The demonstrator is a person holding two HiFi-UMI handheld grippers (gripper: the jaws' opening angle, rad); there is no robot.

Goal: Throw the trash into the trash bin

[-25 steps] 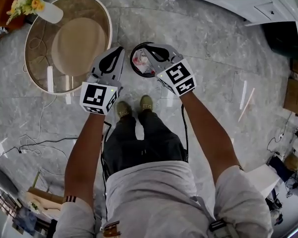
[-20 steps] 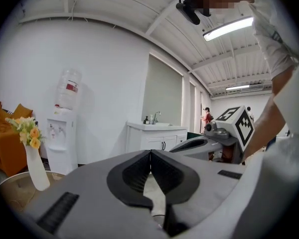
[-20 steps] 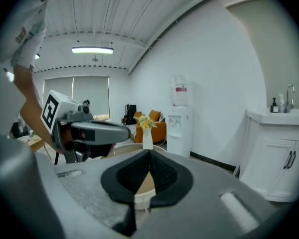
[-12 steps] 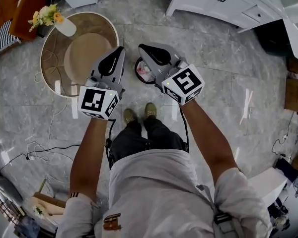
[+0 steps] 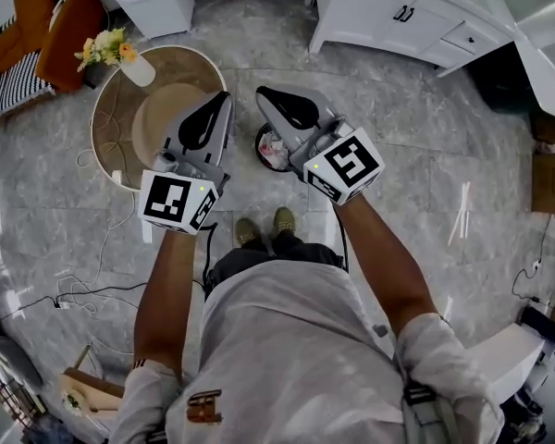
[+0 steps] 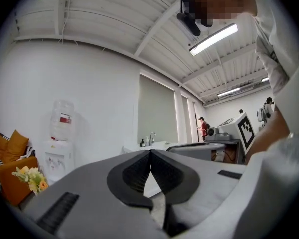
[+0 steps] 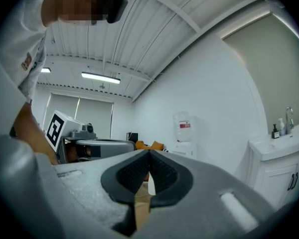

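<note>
The right gripper (image 5: 260, 92) hangs over the trash bin (image 5: 259, 149) and covers its far right side, so only part of the dark round rim shows from above. The bin is too small here to make out its contents clearly: a crumpled white and pinkish trash heap (image 5: 276, 146) sits inside. It stands on the grey marble floor (image 5: 398, 146), just ahead of the person's shoes (image 5: 250, 231) and beside the round table (image 5: 111, 132) with the flower vase (image 5: 120, 55). Neither gripper view shows the bin; both look level across the room. The left gripper (image 5: 226, 96) is alongside the right one. Its fingers (image 6: 134, 173) are clenched tip to tip on nothing. The right fingers (image 7: 132, 173) are clenched too, and empty.
</note>
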